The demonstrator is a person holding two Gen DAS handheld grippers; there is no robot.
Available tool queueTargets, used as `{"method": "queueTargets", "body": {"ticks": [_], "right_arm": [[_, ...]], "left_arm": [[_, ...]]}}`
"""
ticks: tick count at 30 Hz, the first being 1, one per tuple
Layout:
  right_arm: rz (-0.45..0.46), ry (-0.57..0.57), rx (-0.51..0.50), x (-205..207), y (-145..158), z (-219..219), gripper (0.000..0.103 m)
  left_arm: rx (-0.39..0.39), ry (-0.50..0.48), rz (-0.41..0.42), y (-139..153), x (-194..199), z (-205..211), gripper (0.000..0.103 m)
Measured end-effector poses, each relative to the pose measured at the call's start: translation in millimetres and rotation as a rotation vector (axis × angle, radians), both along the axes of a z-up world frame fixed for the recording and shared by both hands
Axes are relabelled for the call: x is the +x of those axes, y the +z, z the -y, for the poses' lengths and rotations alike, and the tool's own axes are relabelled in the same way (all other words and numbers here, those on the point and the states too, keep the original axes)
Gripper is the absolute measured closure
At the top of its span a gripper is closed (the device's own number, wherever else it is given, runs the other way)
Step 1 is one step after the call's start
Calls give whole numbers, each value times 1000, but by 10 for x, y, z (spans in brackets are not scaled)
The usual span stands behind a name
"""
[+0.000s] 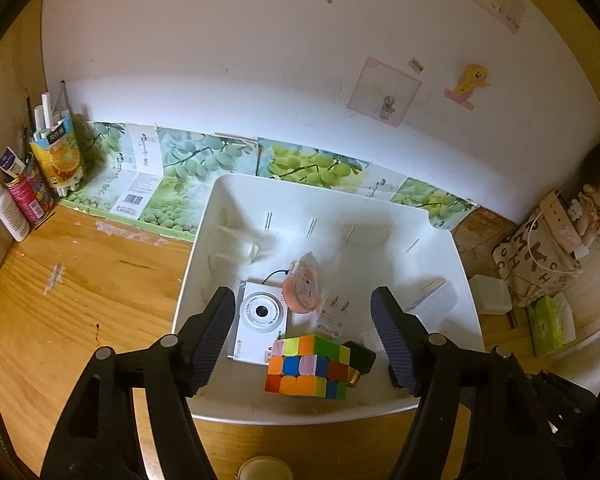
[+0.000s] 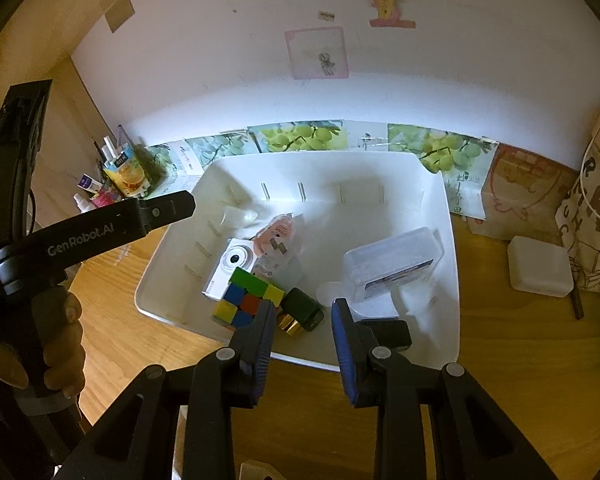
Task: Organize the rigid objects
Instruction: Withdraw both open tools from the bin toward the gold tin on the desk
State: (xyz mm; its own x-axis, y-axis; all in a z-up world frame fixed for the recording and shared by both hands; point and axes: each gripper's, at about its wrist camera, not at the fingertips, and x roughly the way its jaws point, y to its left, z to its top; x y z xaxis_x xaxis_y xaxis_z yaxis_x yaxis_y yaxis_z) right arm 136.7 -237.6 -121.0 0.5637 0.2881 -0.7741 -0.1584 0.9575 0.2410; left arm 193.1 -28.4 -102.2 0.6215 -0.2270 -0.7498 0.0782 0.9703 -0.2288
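A white bin point(image 1: 220, 208) stands on the wooden desk against the wall. In it lie a colourful puzzle cube point(image 1: 308, 366), a white camera point(image 1: 260, 314), a pink packaged item point(image 1: 304, 290), a black and gold object point(image 1: 360, 360) and a clear plastic box point(image 2: 392, 260). My left gripper point(image 1: 302, 294) hangs open over the bin's near side. The cube lies below and between its fingers, untouched. My right gripper point(image 2: 303, 306) hovers at the bin's point(image 2: 452, 280) front edge. Its jaws stand narrowly apart with nothing between them. A black block point(image 2: 388, 334) lies just behind its right finger.
At the desk's far left stand pen-filled cartons point(image 1: 56, 156) and a spray bottle point(image 1: 8, 208). To the right of the bin are a white box point(image 1: 490, 294), a patterned bag point(image 1: 536, 264) and a green tissue pack point(image 1: 546, 326). A hand point(image 2: 60, 340) holds the left gripper's handle.
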Motion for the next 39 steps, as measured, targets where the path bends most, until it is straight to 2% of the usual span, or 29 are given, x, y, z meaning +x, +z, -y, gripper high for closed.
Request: {"method": "queueTargets", "body": {"ticks": [15, 20, 26, 34, 39], "right_arm": [[116, 33, 55, -330, 256, -42, 42], [145, 58, 77, -459, 287, -58, 40], [127, 86, 88, -594, 202, -85, 40], [121, 129, 58, -819, 35, -99, 35], [130, 169, 46, -934, -56, -95, 34]], "left_arm": [[10, 62, 22, 128, -432, -193, 25], [30, 107, 2, 90, -605, -271, 22], [40, 158, -17, 7, -812, -334, 22], [27, 217, -85, -216, -994, -385, 22], [5, 266, -159, -396, -1048, -420, 22]]}}
